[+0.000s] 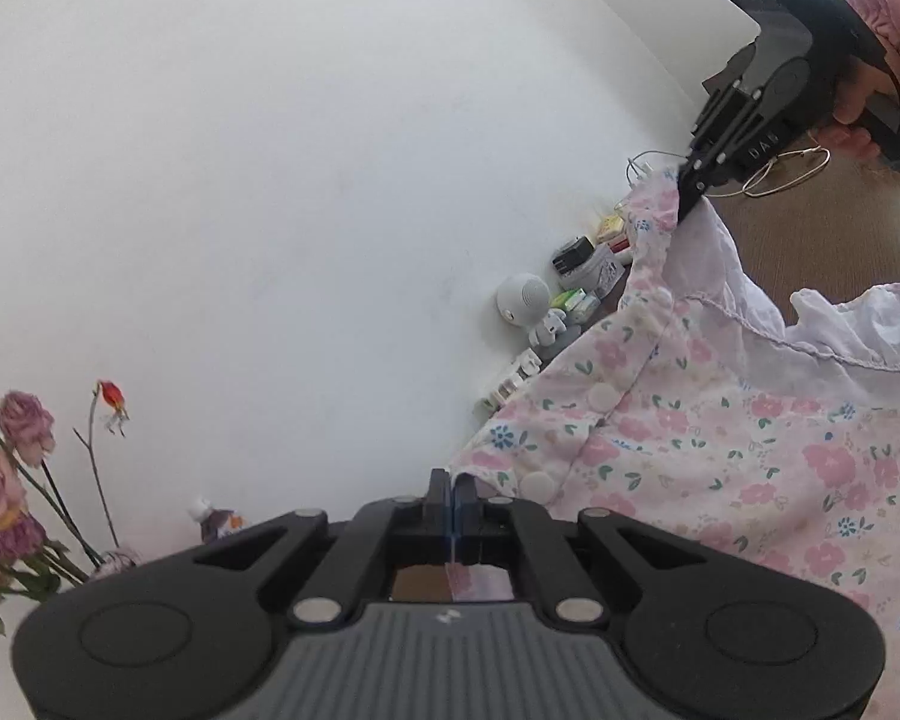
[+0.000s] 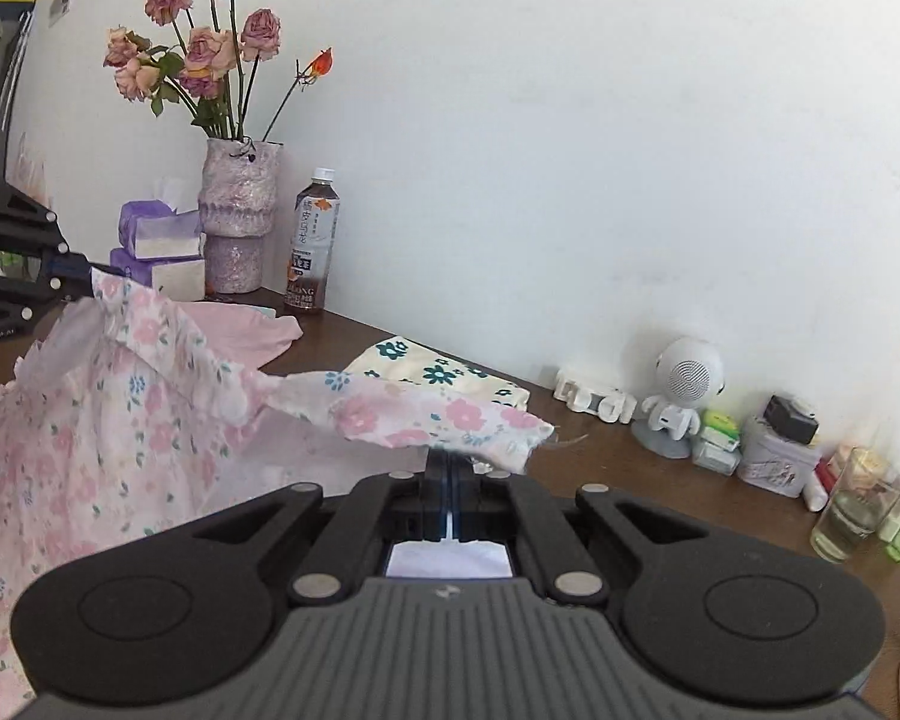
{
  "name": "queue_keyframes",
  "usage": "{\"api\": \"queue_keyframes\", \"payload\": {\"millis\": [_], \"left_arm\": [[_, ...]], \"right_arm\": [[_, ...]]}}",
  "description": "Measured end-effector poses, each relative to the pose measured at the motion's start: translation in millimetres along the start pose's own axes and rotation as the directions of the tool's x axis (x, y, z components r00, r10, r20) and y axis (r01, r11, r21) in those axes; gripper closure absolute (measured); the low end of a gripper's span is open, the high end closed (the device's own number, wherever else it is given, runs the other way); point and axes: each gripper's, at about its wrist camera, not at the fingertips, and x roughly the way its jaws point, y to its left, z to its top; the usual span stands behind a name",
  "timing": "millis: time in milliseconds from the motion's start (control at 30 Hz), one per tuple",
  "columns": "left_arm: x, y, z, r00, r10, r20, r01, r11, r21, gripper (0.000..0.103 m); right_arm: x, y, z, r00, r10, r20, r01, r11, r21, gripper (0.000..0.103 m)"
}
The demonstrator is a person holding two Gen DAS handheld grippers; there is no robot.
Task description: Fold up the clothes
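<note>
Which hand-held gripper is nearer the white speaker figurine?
Right. The right hand-held gripper is close beside the figurine; the left hand-held gripper is over by the vase.

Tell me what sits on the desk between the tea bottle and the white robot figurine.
In the right wrist view, a folded cream cloth with dark green flowers lies between the tea bottle and the white robot figurine, then a small white toy.

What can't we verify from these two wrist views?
- Left wrist: left gripper fingertip contact on the floral garment, hidden by its own fingers.
- Right wrist: bottle label text, too small.
- Both: garment's full shape, cut off by frame edges and gripper bodies.
- Right gripper: cloth drapes over its tips.
</note>
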Motion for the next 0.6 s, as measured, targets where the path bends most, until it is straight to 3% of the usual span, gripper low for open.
{"api": "queue_keyframes", "payload": {"millis": [67, 100, 200, 267, 367, 433, 467, 567, 600], "left_arm": [[-3.6, 0.2, 6.1, 0.999, 0.041, 0.023, -0.042, 0.998, 0.037, 0.103], [11.0, 3.8, 4.1, 0.999, 0.025, -0.029, -0.024, 1.0, 0.009, 0.103], [28.3, 7.3, 2.4, 0.999, 0.018, -0.05, -0.019, 1.0, -0.011, 0.103], [13.9, 8.5, 12.6, 0.999, 0.048, 0.021, -0.048, 0.999, -0.01, 0.103], [-10.5, 6.2, 25.9, 0.982, 0.13, 0.134, -0.14, 0.988, 0.067, 0.103], [2.0, 1.7, 19.6, 0.99, 0.122, 0.076, -0.13, 0.985, 0.112, 0.103], [9.1, -1.7, 15.2, 0.993, 0.114, 0.043, -0.119, 0.984, 0.135, 0.103], [13.5, -5.5, 9.6, 0.988, 0.137, 0.07, -0.147, 0.974, 0.174, 0.103], [15.0, -6.8, 7.7, 0.986, 0.145, 0.079, -0.157, 0.97, 0.187, 0.103]], "right_arm": [[-9.4, 1.1, 8.5, 0.998, -0.029, 0.055, 0.03, 0.999, -0.021, 0.103], [-13.9, 1.6, 12.7, 0.996, -0.044, 0.083, 0.047, 0.998, -0.032, 0.103], [11.1, -0.4, 14.5, 0.997, -0.076, 0.016, 0.076, 0.997, -0.026, 0.103], [17.8, -0.4, 18.0, 0.996, -0.088, 0.005, 0.088, 0.996, -0.021, 0.103], [-5.7, 3.6, 31.5, 0.99, -0.088, 0.106, 0.09, 0.996, -0.014, 0.103], [-17.3, 5.8, 38.0, 0.984, -0.088, 0.152, 0.09, 0.996, -0.01, 0.103], [-13.0, 7.0, 37.8, 0.988, -0.092, 0.126, 0.095, 0.995, -0.019, 0.103], [-8.2, 11.9, 26.9, 0.992, -0.095, 0.081, 0.097, 0.995, -0.023, 0.103], [-14.5, 11.8, 24.4, 0.991, -0.087, 0.104, 0.089, 0.996, -0.017, 0.103]]}}
